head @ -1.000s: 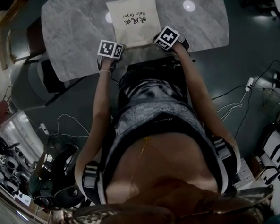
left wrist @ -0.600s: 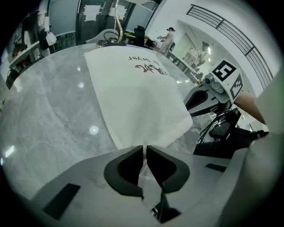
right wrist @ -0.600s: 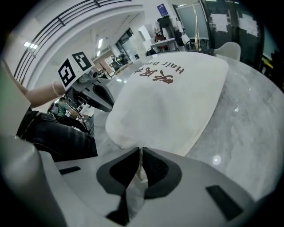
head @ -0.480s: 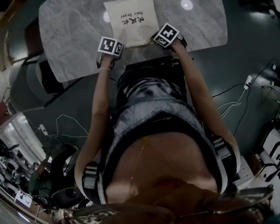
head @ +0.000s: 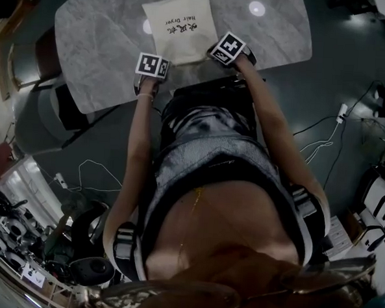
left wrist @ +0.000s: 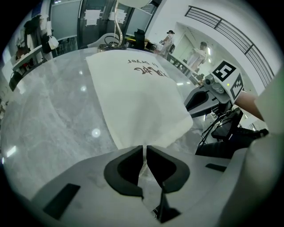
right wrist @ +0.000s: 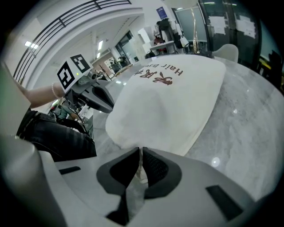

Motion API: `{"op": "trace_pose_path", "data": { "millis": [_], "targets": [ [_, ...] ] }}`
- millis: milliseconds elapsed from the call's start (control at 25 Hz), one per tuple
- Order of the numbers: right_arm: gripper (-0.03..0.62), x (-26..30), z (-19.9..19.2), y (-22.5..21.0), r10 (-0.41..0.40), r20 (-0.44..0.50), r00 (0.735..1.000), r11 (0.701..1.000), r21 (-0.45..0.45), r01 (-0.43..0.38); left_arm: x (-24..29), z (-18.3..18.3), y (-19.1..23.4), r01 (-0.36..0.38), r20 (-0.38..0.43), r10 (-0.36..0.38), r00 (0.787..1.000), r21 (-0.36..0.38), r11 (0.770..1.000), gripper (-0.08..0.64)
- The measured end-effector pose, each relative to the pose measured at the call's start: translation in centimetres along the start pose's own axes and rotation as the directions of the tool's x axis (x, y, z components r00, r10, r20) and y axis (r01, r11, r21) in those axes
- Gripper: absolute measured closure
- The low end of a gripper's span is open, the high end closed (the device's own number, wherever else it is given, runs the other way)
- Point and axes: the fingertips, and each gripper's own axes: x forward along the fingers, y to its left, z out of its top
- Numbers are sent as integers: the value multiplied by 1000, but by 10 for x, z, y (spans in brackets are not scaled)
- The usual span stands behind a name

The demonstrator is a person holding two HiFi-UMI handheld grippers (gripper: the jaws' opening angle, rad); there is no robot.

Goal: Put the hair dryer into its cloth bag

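Note:
A cream cloth bag (head: pixel 179 24) printed "Hair Dryer" lies flat on the grey marble table (head: pixel 102 40). It bulges a little, and no hair dryer shows in any view. My left gripper (head: pixel 152 64) is shut on the bag's near left edge, with cloth pinched between its pads (left wrist: pixel 144 148) below the bag (left wrist: pixel 137 102). My right gripper (head: pixel 229 49) is shut on the near right edge, and fabric runs down between its jaws (right wrist: pixel 140 153) from the bag (right wrist: pixel 173 97). Each gripper shows in the other's view: the right gripper (left wrist: pixel 213 91) and the left gripper (right wrist: pixel 91 91).
The person stands at the table's near edge, between both arms. A dark chair (head: pixel 52 106) sits at the table's left side. Cables (head: pixel 323 142) trail over the floor at right. Shelves of gear (head: pixel 18 237) fill the lower left.

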Motion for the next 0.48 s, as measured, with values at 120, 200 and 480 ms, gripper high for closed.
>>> {"op": "trace_pose_path", "data": {
  "millis": [120,200,480],
  "targets": [
    [512,-4,-3,0,-37,5,999,998,-52,37,-2,2,-4,-14,9,14,1000,1,1000,528],
    [512,-7,-4,-1,-54,21,998,996,-66,55,-6,6,-8,-31,36,31,999,13,999,528],
    [512,-32,24,19,-44,162,986,997,-54,54,-33,21,-29,8,193,-10,981,15,1000,528]
  ]
}}
